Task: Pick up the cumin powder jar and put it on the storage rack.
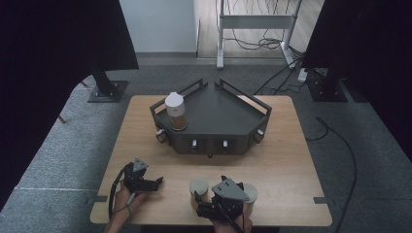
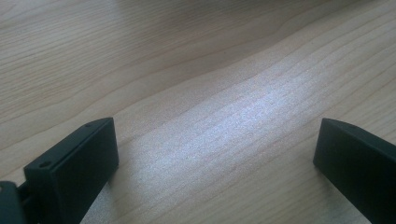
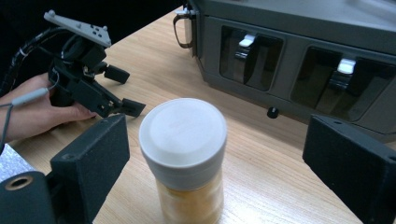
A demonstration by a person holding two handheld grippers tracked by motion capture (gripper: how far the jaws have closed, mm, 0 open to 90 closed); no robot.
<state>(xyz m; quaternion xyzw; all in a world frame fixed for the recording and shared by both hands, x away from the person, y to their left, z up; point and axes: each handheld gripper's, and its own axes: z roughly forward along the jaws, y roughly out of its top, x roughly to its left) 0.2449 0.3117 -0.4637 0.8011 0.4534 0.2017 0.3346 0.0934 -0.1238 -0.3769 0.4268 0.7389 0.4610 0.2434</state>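
Note:
A jar [image 3: 183,140] with a white lid and amber contents stands on the wooden table [image 1: 272,160] between the jaws of my right gripper [image 3: 215,144]. The jaws are open and clear of it on both sides. From above, that jar [image 1: 198,186] sits just left of the right gripper [image 1: 200,198], and a second jar [image 1: 251,192] peeks out on its right. A third jar [image 1: 175,111] stands on the left corner of the dark grey stand [image 1: 218,116]. My left gripper [image 1: 156,183] rests open at the front left, over bare wood [image 2: 217,140].
The grey stand's front face [image 3: 303,56] carries recessed slots with white levers and a small black knob. Black curtains flank the table. A metal frame and cables lie on the floor behind it. The other gripper [image 3: 88,84], held by a hand, lies left of the jar.

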